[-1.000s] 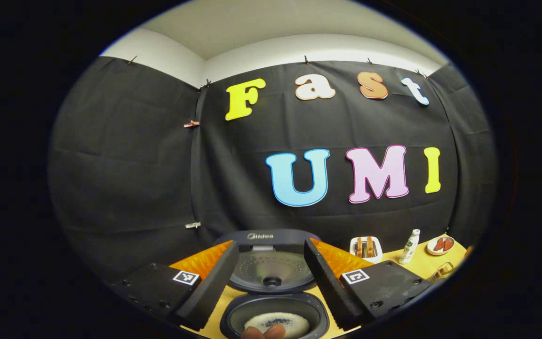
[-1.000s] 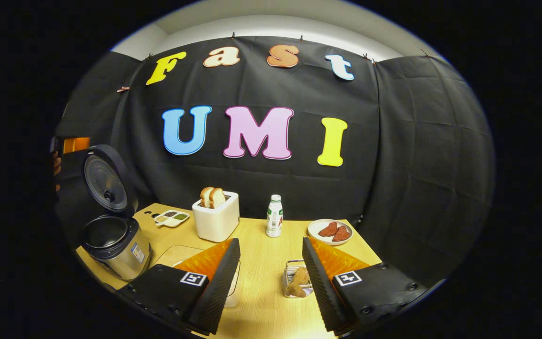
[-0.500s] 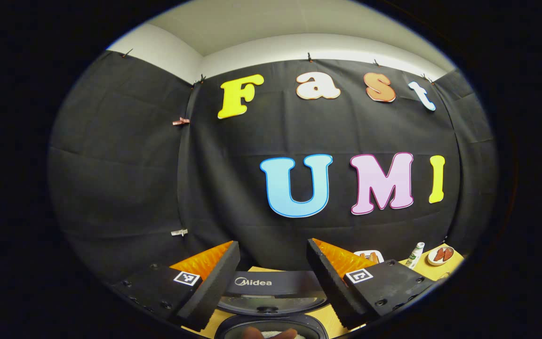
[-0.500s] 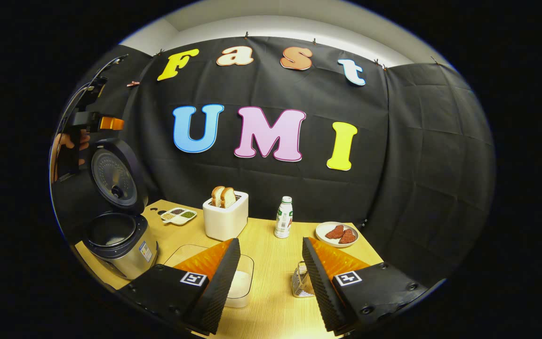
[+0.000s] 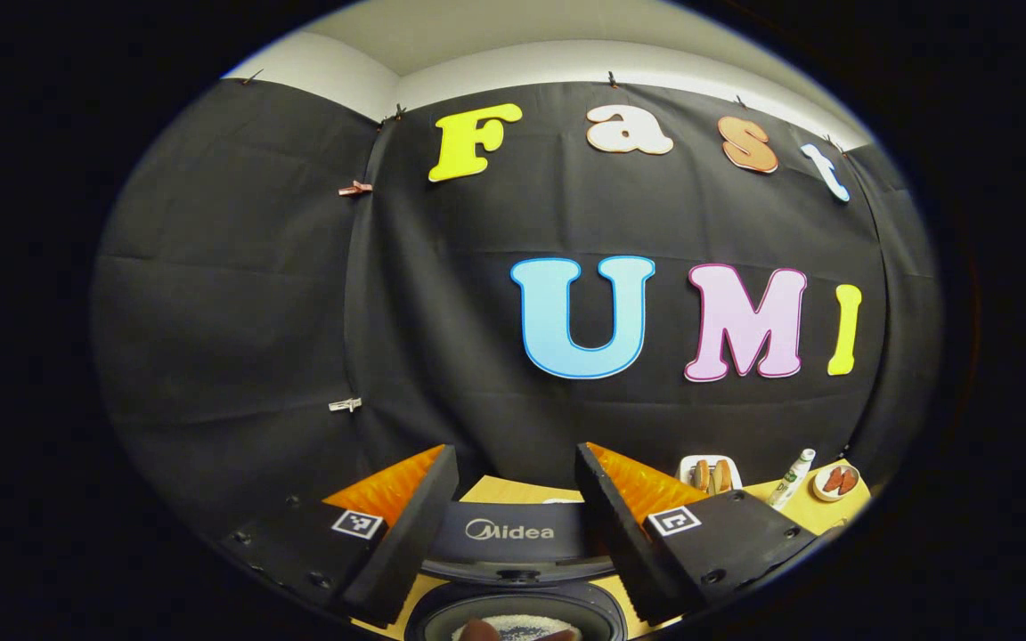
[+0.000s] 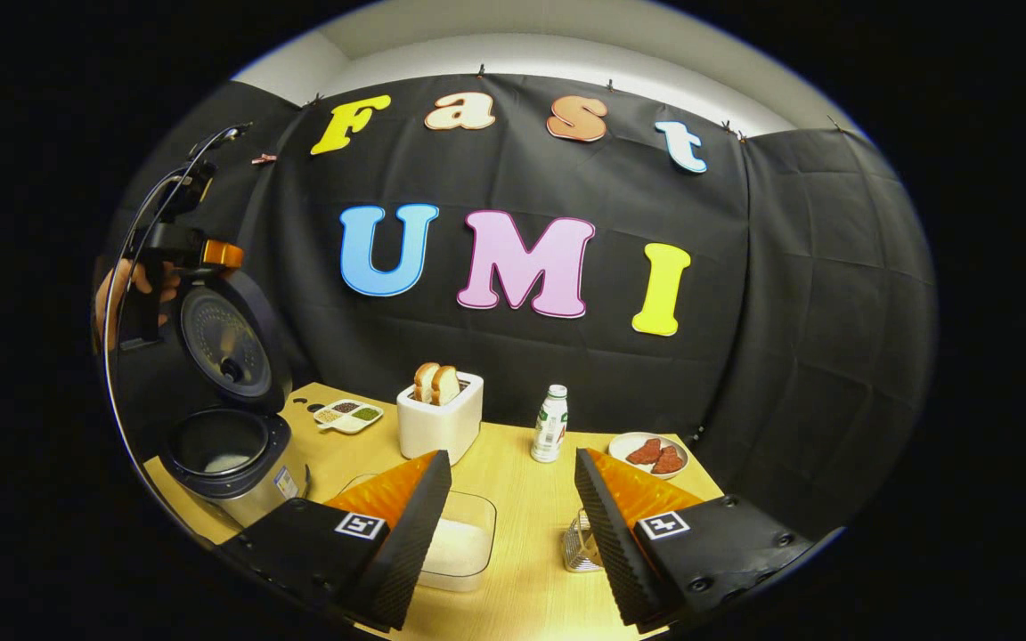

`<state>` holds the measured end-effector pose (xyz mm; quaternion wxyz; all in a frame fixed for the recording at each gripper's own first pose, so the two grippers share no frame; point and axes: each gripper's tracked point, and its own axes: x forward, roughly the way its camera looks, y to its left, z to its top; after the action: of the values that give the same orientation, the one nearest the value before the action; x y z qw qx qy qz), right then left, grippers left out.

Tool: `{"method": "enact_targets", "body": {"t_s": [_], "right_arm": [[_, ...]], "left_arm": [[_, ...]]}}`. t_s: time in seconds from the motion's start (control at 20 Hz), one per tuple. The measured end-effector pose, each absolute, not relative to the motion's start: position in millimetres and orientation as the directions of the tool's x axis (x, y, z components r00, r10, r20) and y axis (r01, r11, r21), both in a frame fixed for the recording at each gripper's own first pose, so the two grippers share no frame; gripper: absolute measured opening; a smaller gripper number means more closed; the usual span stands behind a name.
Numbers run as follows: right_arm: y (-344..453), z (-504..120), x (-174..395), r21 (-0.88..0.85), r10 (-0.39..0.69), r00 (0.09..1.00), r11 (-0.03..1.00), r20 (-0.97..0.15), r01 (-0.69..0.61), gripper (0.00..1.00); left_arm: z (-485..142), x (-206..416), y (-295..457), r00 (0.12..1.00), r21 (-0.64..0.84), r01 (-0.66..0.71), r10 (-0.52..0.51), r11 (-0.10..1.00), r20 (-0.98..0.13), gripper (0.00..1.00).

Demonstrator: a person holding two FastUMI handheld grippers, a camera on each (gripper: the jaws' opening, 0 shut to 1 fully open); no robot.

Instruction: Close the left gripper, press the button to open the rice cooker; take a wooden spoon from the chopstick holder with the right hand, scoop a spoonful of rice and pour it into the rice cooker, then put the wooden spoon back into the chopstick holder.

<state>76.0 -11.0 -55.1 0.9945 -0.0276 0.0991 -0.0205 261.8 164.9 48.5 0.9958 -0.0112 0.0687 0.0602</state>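
The rice cooker [image 6: 226, 458] stands open at the table's left, its lid [image 6: 228, 343] upright. In the left gripper view its lid edge [image 5: 513, 532] and the pot with white rice [image 5: 517, 626] lie just beyond and below my open left gripper [image 5: 515, 450]. A hand holds that left gripper [image 6: 201, 255] above the lid. My right gripper [image 6: 511, 454] is open and holds nothing. It hovers over a clear container of rice [image 6: 460, 545] and the wire chopstick holder [image 6: 579, 550], which its right finger partly hides.
A white toaster [image 6: 439, 420] with bread, a small bottle [image 6: 551, 424], a plate of meat [image 6: 651, 452] and a seasoning dish [image 6: 348, 415] stand along the back of the wooden table [image 6: 513, 499]. A fingertip [image 5: 477, 630] shows at the left gripper view's bottom edge.
The left gripper has risen from beside the cooker to above the lid. The right gripper view has shifted, so the rice container and holder now sit lower, by its fingers.
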Motion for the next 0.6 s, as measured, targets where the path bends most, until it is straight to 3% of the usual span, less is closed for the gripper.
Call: {"method": "enact_targets", "body": {"t_s": [0.6], "right_arm": [[25, -45, 61, -0.059, 0.071, 0.983, 0.995, -0.170, -0.082, 0.88]], "left_arm": [[-8, 144, 148, 0.975, -0.039, -0.177, 0.170, 0.983, -0.141, 0.92]]}}
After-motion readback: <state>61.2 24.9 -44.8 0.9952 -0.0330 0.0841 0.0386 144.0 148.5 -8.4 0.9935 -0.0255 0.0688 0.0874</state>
